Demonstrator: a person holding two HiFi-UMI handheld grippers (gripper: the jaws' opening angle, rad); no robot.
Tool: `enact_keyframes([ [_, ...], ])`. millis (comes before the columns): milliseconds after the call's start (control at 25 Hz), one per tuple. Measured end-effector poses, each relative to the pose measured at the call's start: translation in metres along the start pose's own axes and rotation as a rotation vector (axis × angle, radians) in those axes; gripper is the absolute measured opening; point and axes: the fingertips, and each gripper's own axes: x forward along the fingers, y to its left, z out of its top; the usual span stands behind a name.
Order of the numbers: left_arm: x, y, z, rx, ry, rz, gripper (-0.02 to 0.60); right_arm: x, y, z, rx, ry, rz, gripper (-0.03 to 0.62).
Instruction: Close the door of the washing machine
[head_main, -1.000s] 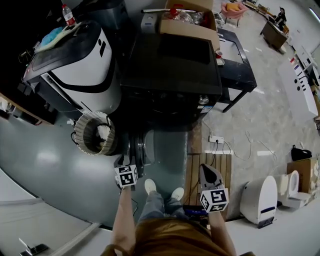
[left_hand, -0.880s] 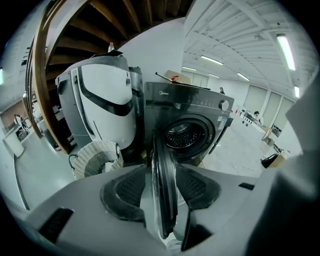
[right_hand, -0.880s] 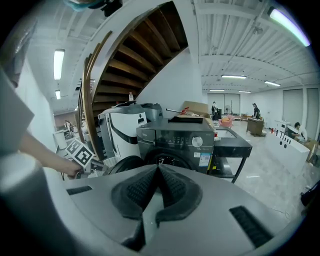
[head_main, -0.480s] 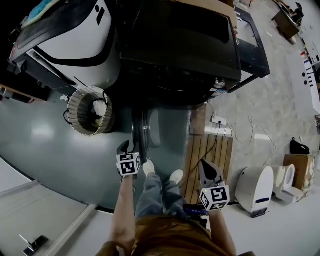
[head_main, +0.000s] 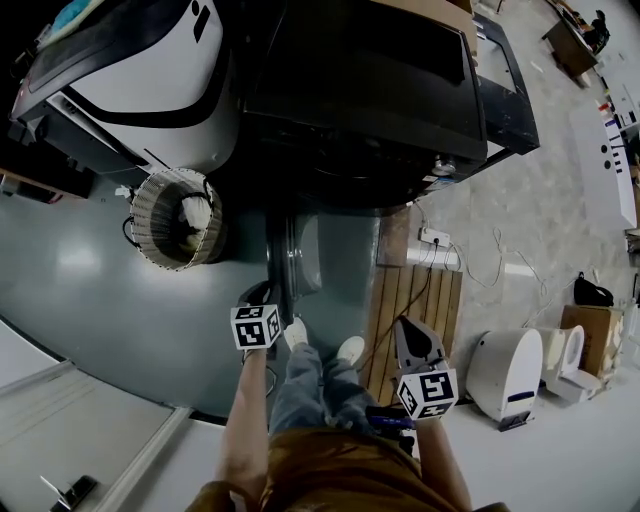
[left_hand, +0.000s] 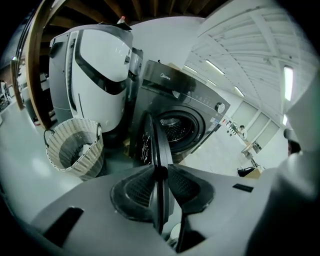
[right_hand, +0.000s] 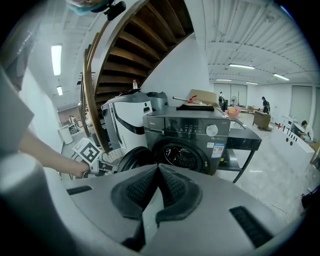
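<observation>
With the left gripper, pinching the outer edge of the washing machine door, both pads pressing on the rim after just closing in on it. Holding the right gripper off to the right, well apart from the door, pads meeting at the tips and carrying nothing. Finding the door wide open, swinging out edge-on from the front of the dark washing machine, exposing the drum opening. Seeing a woven basket sitting just left of the door.
</observation>
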Motion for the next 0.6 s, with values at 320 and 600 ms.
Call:
enact_keyframes([
  [320, 0.001, 0.000, 0.000, 0.041, 0.016, -0.035, 0.104, -0.004, 0.008, 0.007, -0.006, -0.006, -0.040, 0.011],
  [600, 0.002, 0.001, 0.000, 0.063, 0.050, -0.069, 0.104, 0.004, 0.020, 0.012, 0.006, -0.032, -0.073, 0.011],
])
